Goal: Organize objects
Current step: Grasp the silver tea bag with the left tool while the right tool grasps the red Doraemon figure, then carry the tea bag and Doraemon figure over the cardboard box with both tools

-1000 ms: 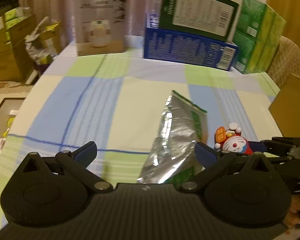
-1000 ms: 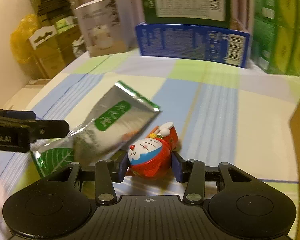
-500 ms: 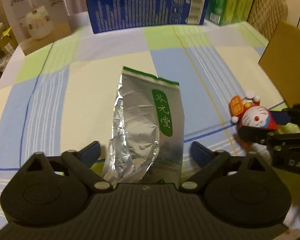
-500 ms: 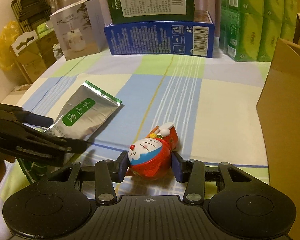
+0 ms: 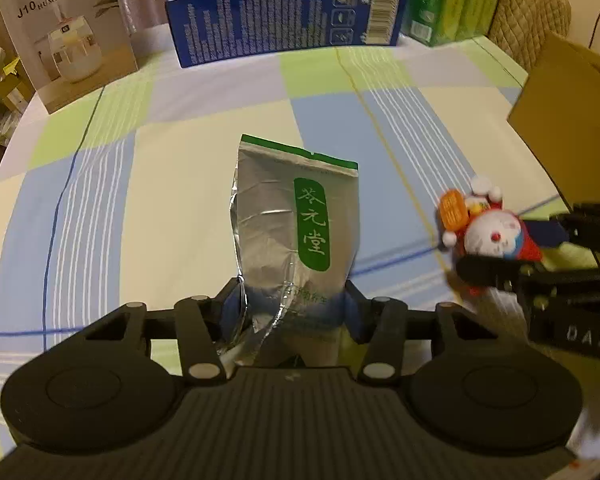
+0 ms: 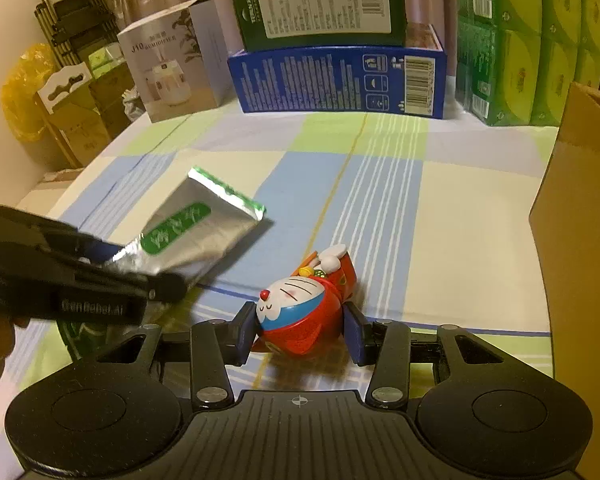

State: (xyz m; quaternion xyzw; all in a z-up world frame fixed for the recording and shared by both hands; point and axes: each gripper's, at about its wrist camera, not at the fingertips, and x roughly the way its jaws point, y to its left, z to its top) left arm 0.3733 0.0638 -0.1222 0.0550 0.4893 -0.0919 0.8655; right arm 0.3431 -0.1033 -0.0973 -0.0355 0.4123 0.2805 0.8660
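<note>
Left claw [image 5: 292, 308]: clamped on the lower end of the foil pouch, one blue pad pressed to each side; seen from the right wrist view as a dark arm reaching in from the left edge.
Foil pouch [image 5: 296, 224]: silver, with a green label strip and a green sealed top edge; crumpled where gripped, far end pointing away over the bench; from the right wrist view the far end appears raised off the cloth, a shadow beneath it.
Right claw [image 6: 300, 330]: closed on the toy figure, blue pads touching its red body on both sides.
Toy figure [image 6: 304, 308]: blue-and-white cat head, red suit, white-tipped feet pointing away; lying on its back, low on the bench; whether resting on the cloth or just lifted, cannot tell.
Spacing: toy just to the right of the pouch, not touching it.
Bench [image 5: 172, 184]: covered with a checked cloth of blue, green and cream squares.
Cardboard box [image 6: 580, 240]: brown, at the right edge of the bench, near the toy.
Far edge: humidifier box [image 5: 66, 36] on the left, blue carton [image 5: 284, 20] in the middle with a dark green carton [image 6: 320, 0] on top, green packs [image 6: 528, 40] on the right.
</note>
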